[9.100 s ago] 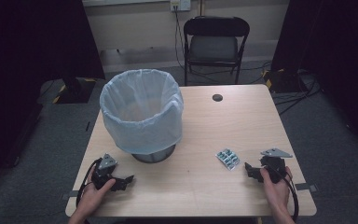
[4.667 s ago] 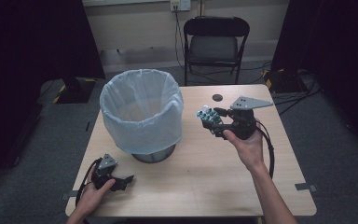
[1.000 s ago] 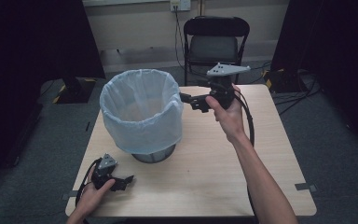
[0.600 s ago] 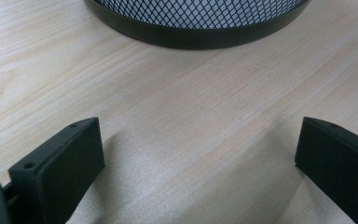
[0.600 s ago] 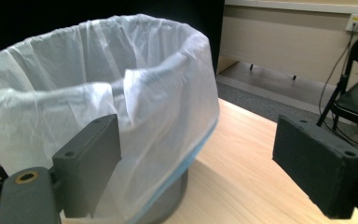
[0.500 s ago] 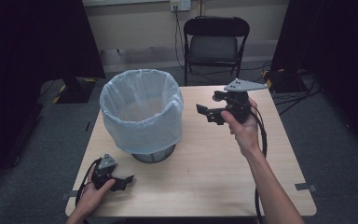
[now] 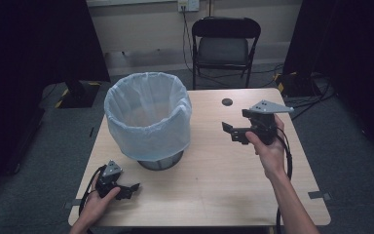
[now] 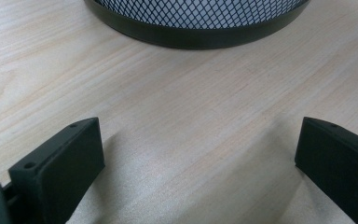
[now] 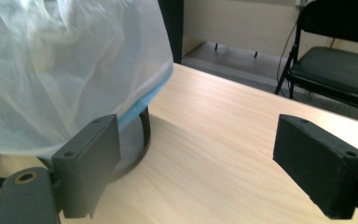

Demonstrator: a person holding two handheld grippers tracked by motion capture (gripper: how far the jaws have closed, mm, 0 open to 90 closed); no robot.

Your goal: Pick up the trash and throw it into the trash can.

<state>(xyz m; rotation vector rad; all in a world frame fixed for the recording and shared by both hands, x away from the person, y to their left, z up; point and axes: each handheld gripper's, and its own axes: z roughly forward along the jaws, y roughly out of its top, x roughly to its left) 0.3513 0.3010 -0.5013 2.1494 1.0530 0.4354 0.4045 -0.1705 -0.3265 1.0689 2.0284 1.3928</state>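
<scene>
while the right gripper (image 7: 230,132) hangs above the table (image 7: 209,190) beside the lined bin (image 7: 148,122), jaws spread and empty, the left gripper (image 7: 129,189) rests released near the bin's base.

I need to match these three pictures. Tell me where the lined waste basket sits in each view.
High view: the waste basket stands left of centre on the table, its white liner over the rim.
Left gripper view: its black mesh base runs along the top edge, beyond the open jaws.
Right gripper view: its liner fills the upper left, behind the left jaw.
Shared landmark: the basket's black base ring.
</scene>
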